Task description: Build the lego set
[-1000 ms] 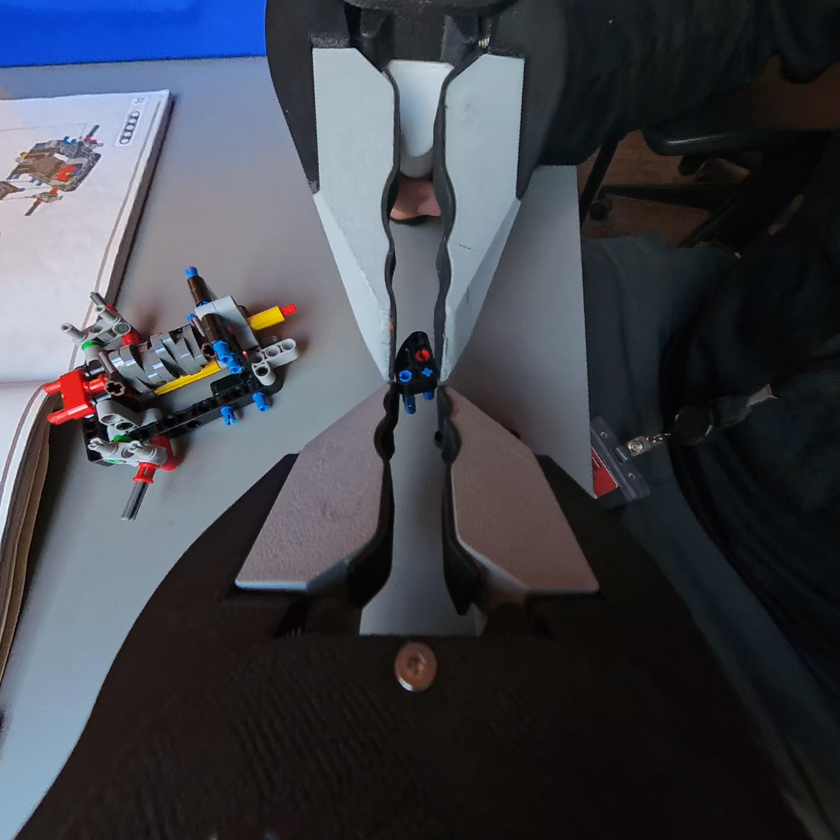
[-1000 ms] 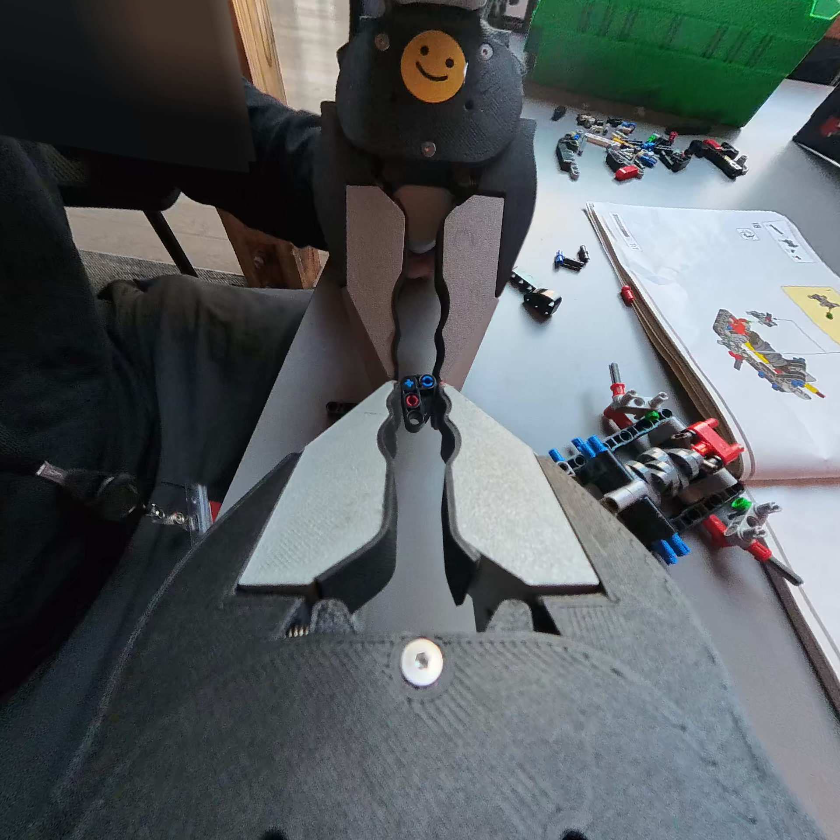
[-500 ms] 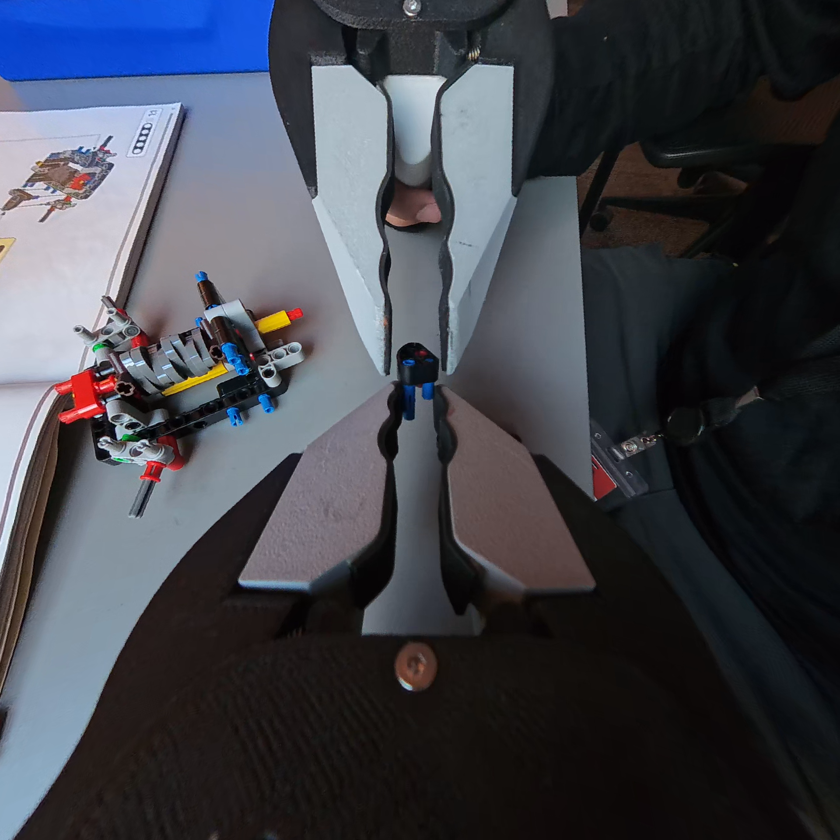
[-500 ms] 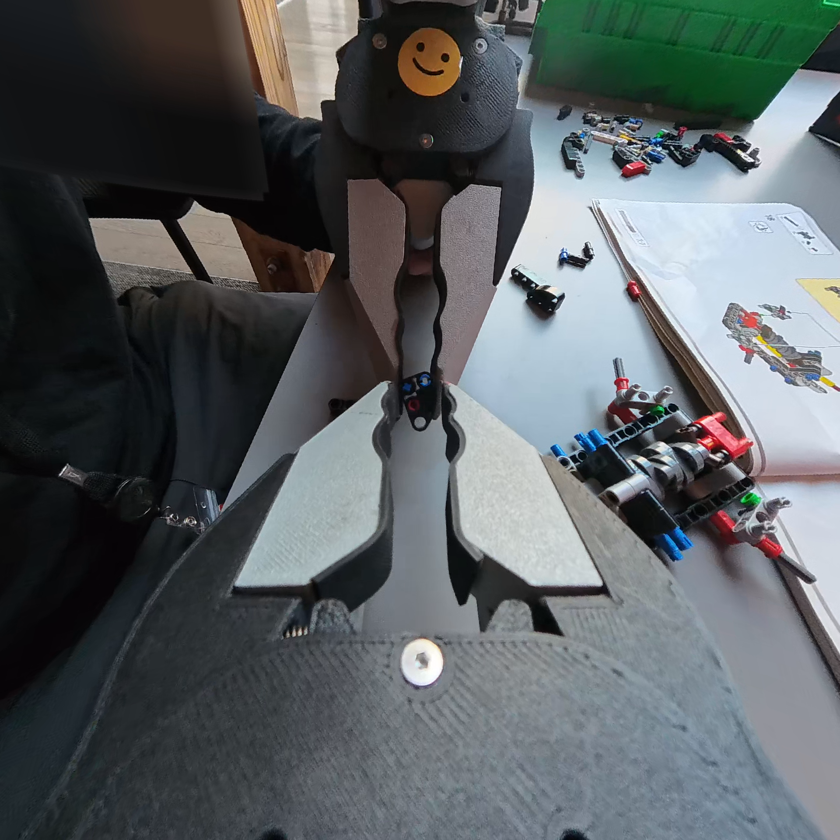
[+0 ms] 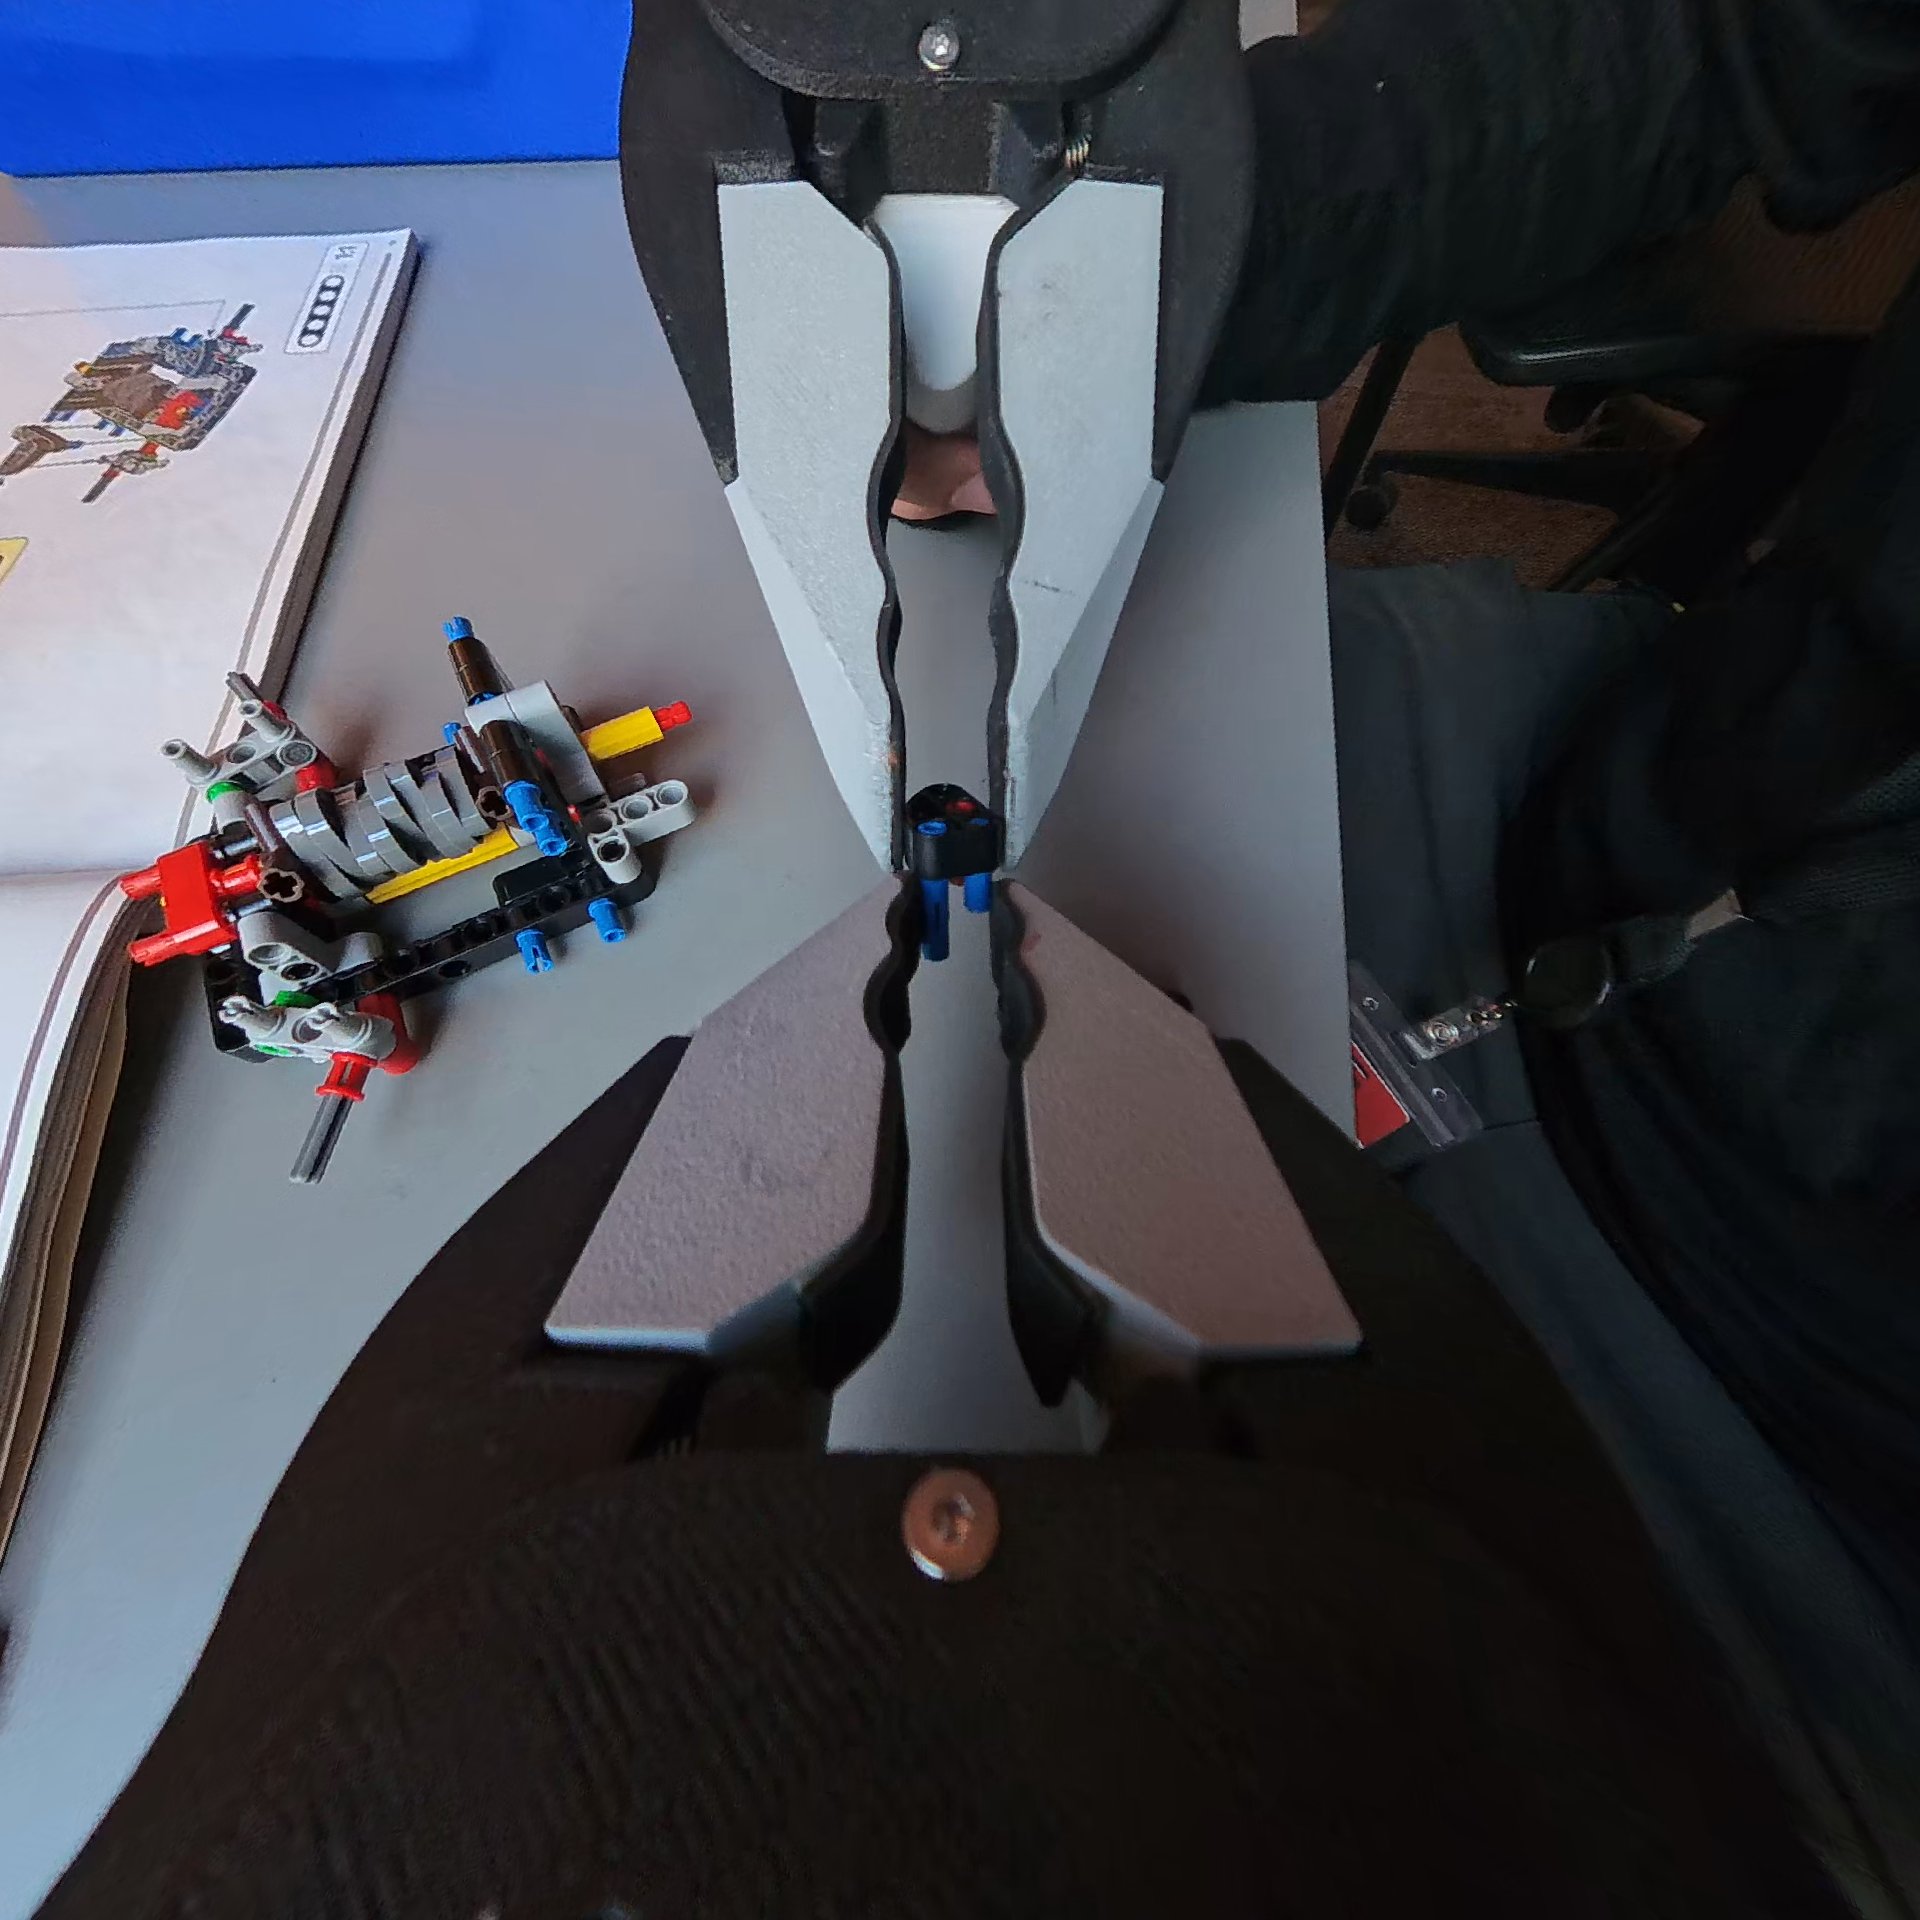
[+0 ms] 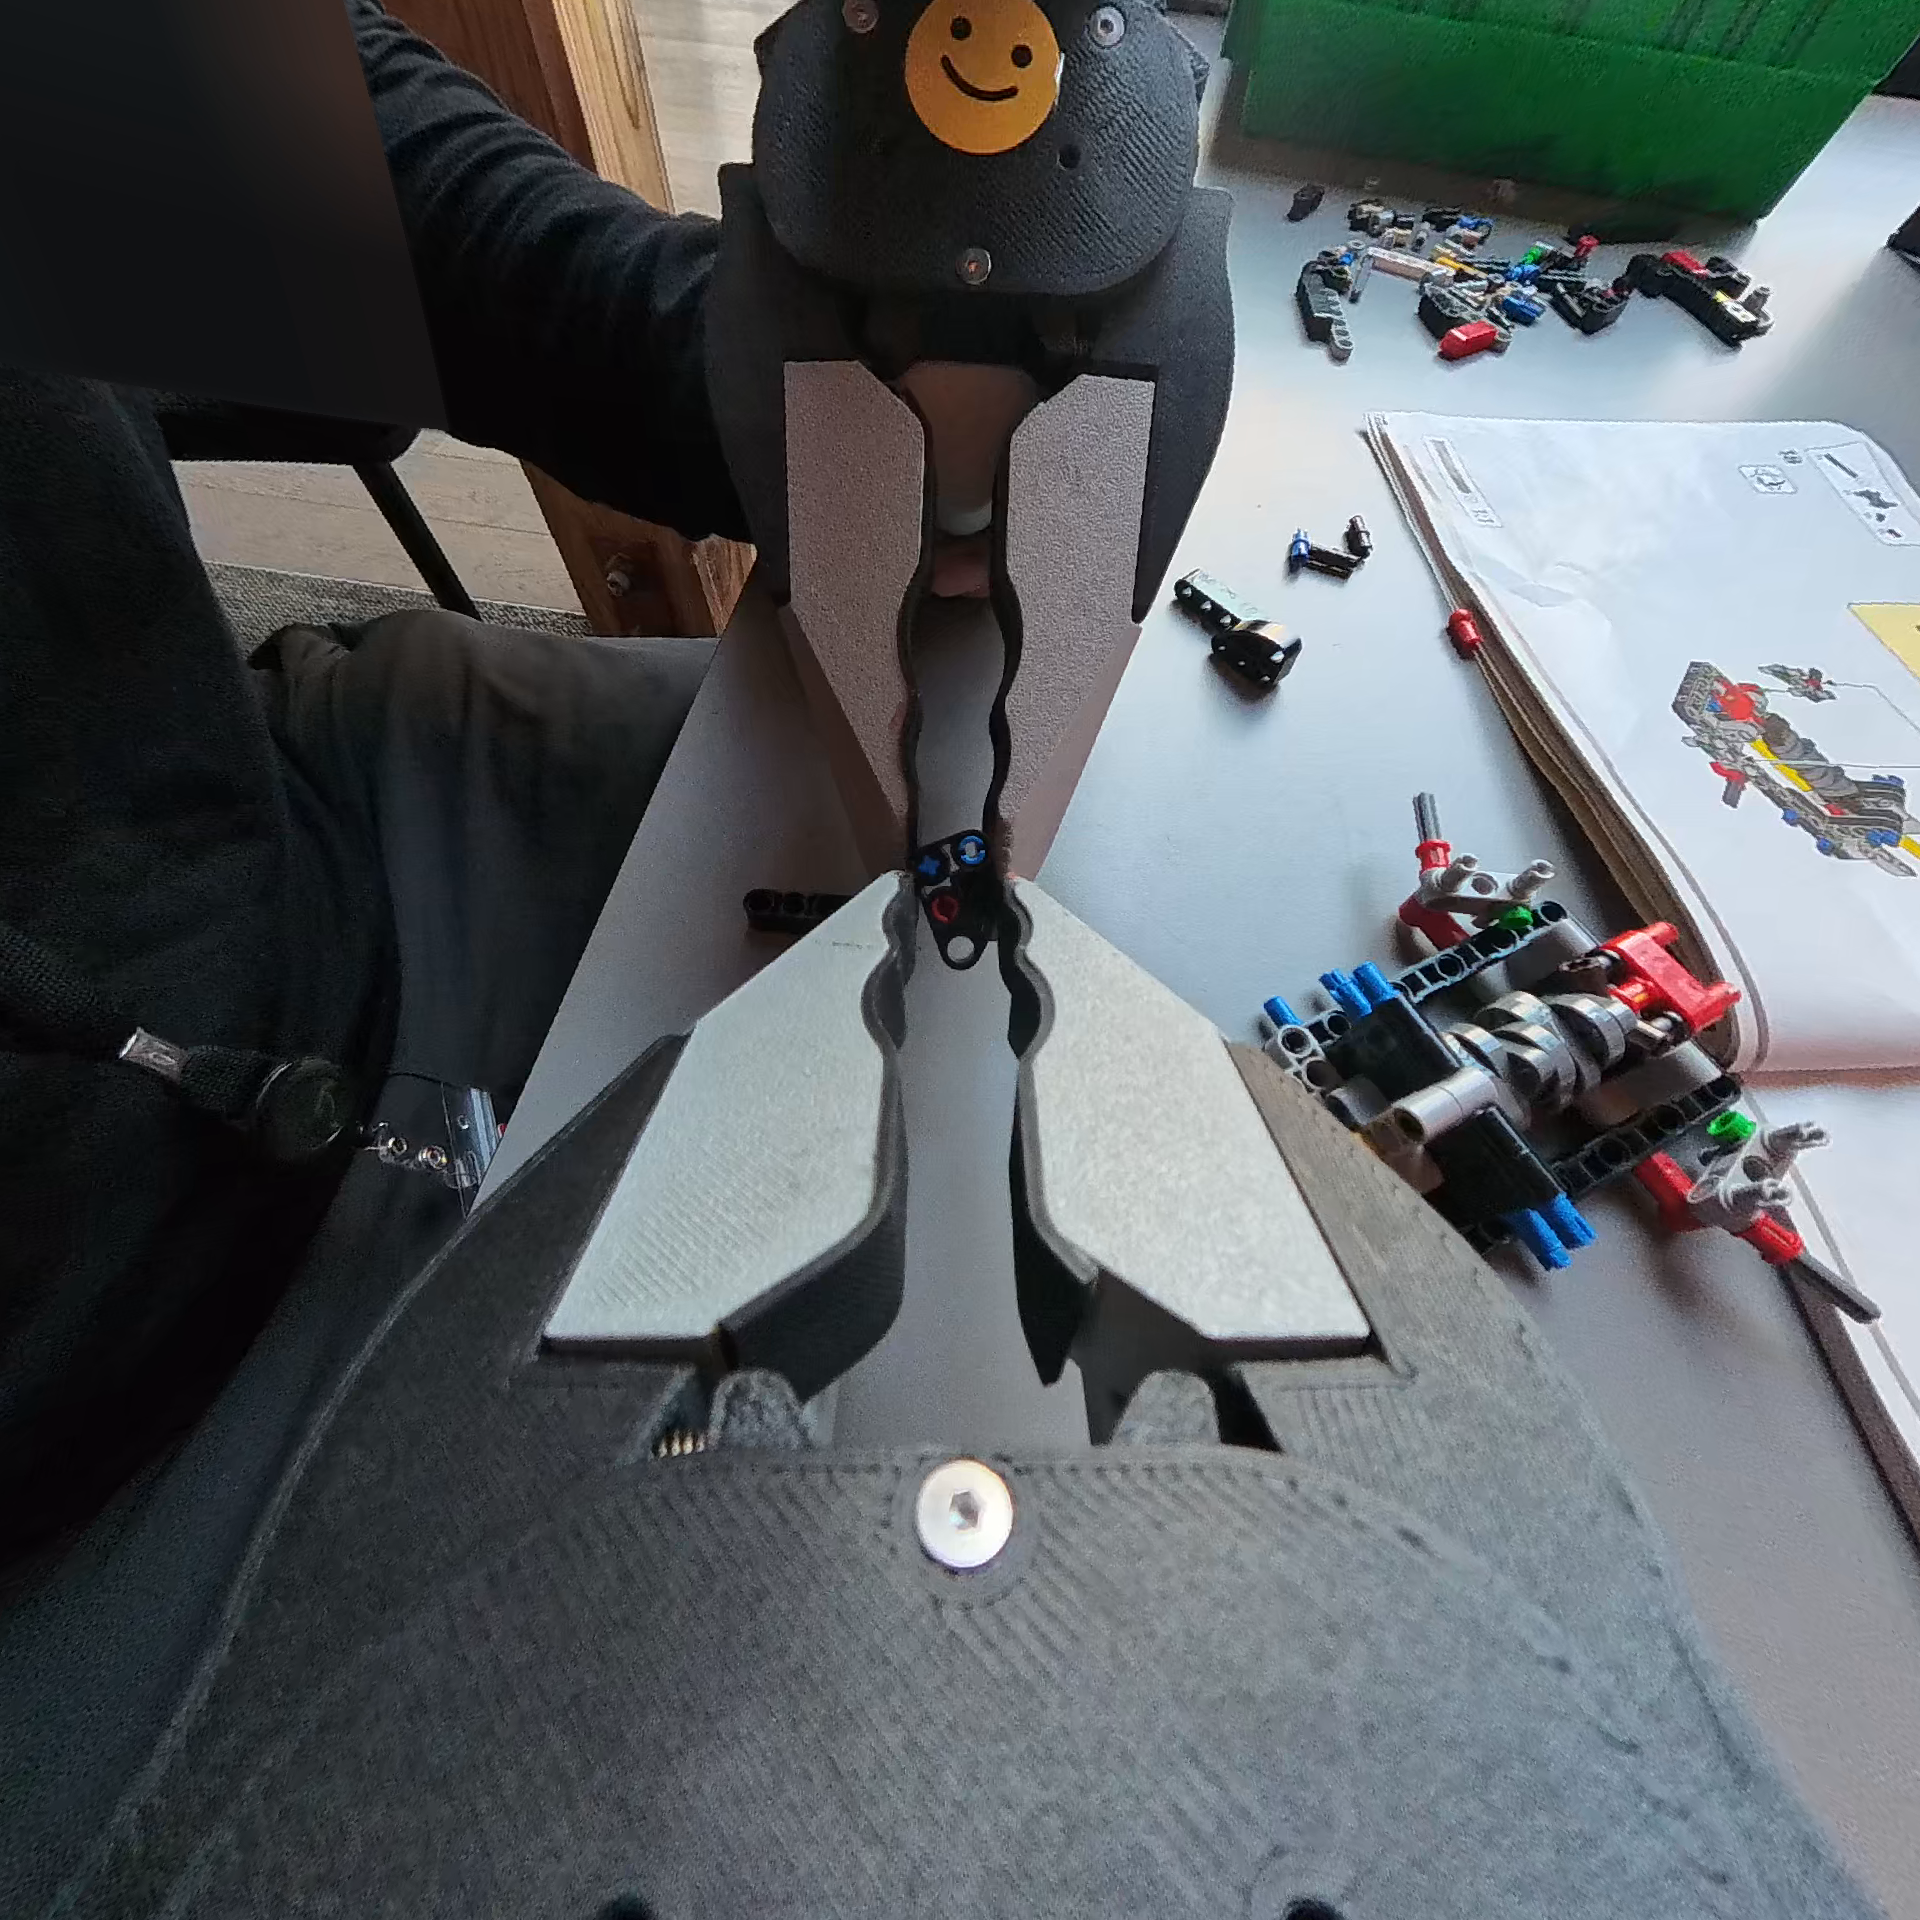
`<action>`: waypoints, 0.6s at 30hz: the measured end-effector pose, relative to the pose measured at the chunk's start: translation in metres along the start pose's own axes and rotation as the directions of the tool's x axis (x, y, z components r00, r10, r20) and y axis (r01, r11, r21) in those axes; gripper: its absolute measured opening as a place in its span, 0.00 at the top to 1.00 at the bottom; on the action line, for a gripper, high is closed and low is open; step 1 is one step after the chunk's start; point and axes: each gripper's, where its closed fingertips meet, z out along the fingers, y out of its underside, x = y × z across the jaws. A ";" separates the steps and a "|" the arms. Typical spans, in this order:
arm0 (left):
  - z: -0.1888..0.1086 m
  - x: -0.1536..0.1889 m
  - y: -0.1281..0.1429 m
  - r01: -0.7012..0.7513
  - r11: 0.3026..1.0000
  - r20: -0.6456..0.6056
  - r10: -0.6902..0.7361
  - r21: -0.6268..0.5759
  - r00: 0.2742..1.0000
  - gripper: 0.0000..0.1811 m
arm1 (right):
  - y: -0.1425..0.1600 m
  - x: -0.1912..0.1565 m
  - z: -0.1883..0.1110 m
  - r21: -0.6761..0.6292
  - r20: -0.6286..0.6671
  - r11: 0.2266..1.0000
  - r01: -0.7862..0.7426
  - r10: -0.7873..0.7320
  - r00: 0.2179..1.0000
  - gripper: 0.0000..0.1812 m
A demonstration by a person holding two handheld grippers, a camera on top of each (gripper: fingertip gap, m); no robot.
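The two grippers meet tip to tip above the grey table (image 5: 582, 468). My right gripper (image 6: 958, 891) is shut on a small black Lego piece (image 6: 954, 899) that carries blue pins and a red pin. In the left wrist view the piece (image 5: 951, 840) sits between the right gripper's (image 5: 948, 860) fingertips. Its blue pins (image 5: 937, 914) point into the narrow gap of my left gripper (image 5: 948, 906), which is slightly open. The left gripper (image 6: 951, 847) shows opposite, with a smiley disc on it. The partly built model (image 5: 416, 862) lies on the table to the left (image 6: 1538, 1070).
An open instruction booklet (image 5: 156, 520) (image 6: 1662, 623) lies beside the model. Loose parts (image 6: 1527, 281) lie far back by a green bin (image 6: 1558, 94). Small black parts (image 6: 1247, 644) and a black beam (image 6: 790, 906) lie near the table edge. A person's dark clothing borders that edge. My left and right fingertips are right by each other.
The black piece has turned from tilted to nearly level, so its blue pins now point straight into the left gripper's gap. Both views have drifted slightly; the model has not moved.
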 end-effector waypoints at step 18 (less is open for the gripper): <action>0.000 -0.007 0.001 0.000 1.000 0.041 0.000 -0.003 0.999 0.91 | -0.006 0.005 -0.007 0.054 0.015 0.997 -0.048 0.047 0.999 0.93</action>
